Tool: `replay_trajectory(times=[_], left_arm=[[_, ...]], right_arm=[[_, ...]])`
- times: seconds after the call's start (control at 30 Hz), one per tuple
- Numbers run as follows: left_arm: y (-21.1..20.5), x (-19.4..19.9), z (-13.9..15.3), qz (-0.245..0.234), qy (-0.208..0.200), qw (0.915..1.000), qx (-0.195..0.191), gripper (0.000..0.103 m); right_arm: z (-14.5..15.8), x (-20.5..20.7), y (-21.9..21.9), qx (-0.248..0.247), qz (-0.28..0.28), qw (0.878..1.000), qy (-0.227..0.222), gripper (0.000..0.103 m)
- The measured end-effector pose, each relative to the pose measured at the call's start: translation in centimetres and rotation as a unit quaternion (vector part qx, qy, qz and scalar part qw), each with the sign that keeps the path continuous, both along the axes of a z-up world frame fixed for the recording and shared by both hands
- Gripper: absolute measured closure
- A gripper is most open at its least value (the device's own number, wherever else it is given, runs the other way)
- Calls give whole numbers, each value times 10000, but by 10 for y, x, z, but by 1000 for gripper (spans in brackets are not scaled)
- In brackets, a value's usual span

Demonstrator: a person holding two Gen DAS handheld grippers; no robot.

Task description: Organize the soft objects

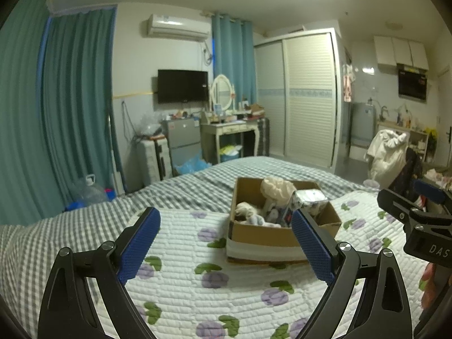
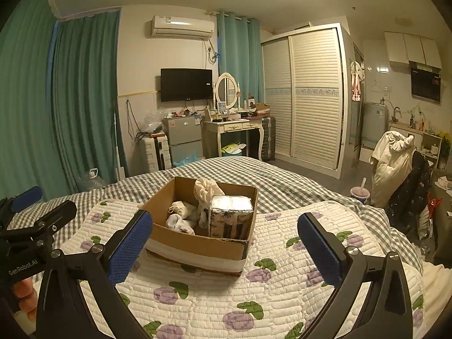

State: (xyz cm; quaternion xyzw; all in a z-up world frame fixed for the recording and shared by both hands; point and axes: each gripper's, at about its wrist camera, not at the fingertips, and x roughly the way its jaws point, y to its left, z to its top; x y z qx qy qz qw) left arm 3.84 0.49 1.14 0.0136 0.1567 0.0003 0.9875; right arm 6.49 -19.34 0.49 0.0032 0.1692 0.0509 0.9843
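Both the left gripper (image 1: 226, 220) and the right gripper (image 2: 224, 226) hang above the flowered quilt (image 2: 214, 291) with blue pads spread wide and nothing between them. Just ahead, a cardboard box (image 2: 197, 244) rests on the quilt, holding a cream cloth bundle (image 2: 206, 189), white rolled pieces that may be socks (image 2: 180, 217), and a wrapped tissue pack (image 2: 230, 216) standing at its right side.

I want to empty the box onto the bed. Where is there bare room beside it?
Bare floral quilt lies between the cardboard box and both open claws, and right of the box. Inside the box it is crowded: tissue pack, socks, cream cloth.
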Motion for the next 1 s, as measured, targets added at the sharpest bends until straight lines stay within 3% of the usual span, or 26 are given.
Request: replay_trajectory(times=[1.0], left_arm=[[-1, 1, -5, -34, 7, 10000, 37, 7]], right_arm=[[-2, -2, 7, -23, -47, 10000, 39, 0]])
